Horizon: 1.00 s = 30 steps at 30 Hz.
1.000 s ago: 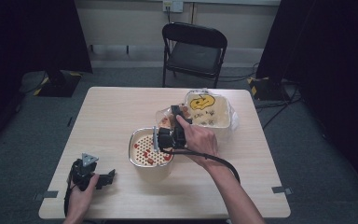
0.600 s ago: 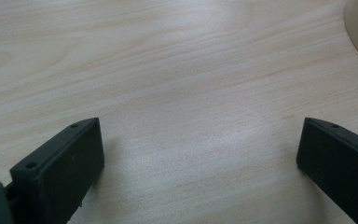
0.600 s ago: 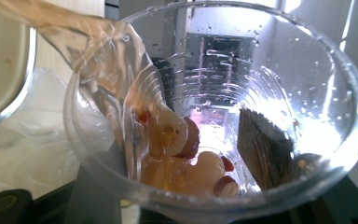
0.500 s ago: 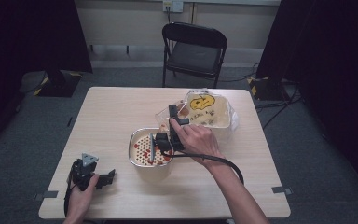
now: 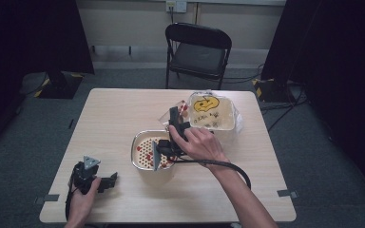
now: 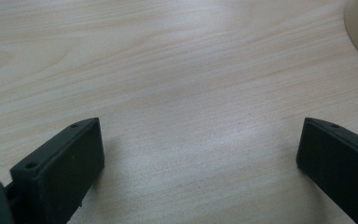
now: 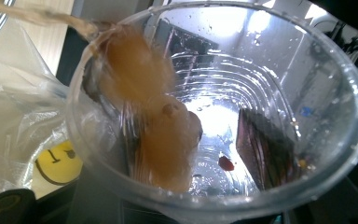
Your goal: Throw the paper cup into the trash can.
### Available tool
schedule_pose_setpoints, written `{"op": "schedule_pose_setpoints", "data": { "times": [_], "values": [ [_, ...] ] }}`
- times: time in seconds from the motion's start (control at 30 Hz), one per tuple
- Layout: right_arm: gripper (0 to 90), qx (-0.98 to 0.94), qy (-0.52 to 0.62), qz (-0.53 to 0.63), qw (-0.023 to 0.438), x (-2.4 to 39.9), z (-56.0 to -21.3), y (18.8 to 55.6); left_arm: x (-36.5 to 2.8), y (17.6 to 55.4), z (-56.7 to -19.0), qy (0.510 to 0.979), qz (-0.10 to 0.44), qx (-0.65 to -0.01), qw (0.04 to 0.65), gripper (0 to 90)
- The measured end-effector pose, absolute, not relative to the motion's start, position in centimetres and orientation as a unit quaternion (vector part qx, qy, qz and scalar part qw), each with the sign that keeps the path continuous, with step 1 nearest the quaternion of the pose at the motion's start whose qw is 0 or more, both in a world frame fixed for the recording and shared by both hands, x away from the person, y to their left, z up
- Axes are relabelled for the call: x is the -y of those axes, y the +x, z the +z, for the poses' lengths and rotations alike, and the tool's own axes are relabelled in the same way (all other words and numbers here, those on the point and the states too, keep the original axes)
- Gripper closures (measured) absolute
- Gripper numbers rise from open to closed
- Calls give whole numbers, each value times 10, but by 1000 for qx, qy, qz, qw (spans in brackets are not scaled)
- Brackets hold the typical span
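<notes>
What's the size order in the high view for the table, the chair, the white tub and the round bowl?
1. Table
2. Chair, though it stands farther off
3. White tub and round bowl: too alike to rank.

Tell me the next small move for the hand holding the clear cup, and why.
Probably set it down upright on the table. The right gripper grips the clear plastic cup, tipped over the strainer bowl; the red bits already lie in the strainer, and little more than one red speck shows in the cup.
</notes>
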State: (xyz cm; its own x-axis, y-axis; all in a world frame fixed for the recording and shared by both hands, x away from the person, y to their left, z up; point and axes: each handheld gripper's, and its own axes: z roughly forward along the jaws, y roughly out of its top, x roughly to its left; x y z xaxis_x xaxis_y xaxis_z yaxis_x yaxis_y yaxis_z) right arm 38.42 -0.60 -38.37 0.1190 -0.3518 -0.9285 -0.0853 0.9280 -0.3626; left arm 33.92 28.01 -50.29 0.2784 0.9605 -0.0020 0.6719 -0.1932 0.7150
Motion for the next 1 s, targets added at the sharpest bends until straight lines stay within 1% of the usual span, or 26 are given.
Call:
{"op": "schedule_pose_setpoints", "data": {
  "times": [0.27, 0.67, 0.73, 0.77, 0.8, 0.83, 0.87, 0.9, 0.93, 0.97, 1.0],
  "values": [
    [491, -611, -211, -120, 753, 5, -389, 379, -280, 339, -503, 737, 232, -554, 311, 2],
    [494, -612, -201, -117, 756, 5, -388, 378, -280, 339, -503, 737, 232, -554, 311, 2],
    [496, -642, -161, -79, 745, 5, -383, 378, -280, 339, -503, 737, 232, -554, 311, 2],
    [496, -642, -161, -79, 745, 5, -383, 378, -280, 339, -503, 737, 232, -554, 311, 2],
    [495, -678, -116, -27, 725, 7, -375, 377, -280, 339, -503, 737, 232, -554, 311, 2],
    [495, -694, -88, -1, 715, 8, -371, 377, -280, 339, -503, 737, 232, -554, 311, 2],
    [495, -694, -88, -1, 715, 8, -371, 377, -280, 339, -503, 737, 232, -554, 311, 2],
    [495, -709, -64, 24, 702, 10, -366, 377, -280, 339, -503, 737, 232, -554, 310, 2],
    [494, -740, -7, 89, 666, 14, -356, 378, -280, 339, -503, 737, 232, -554, 310, 2],
    [494, -749, 11, 114, 653, 16, -351, 378, -280, 339, -503, 737, 232, -554, 310, 2],
    [494, -749, 11, 114, 653, 16, -351, 378, -280, 339, -503, 737, 232, -554, 310, 2]
  ]
}}
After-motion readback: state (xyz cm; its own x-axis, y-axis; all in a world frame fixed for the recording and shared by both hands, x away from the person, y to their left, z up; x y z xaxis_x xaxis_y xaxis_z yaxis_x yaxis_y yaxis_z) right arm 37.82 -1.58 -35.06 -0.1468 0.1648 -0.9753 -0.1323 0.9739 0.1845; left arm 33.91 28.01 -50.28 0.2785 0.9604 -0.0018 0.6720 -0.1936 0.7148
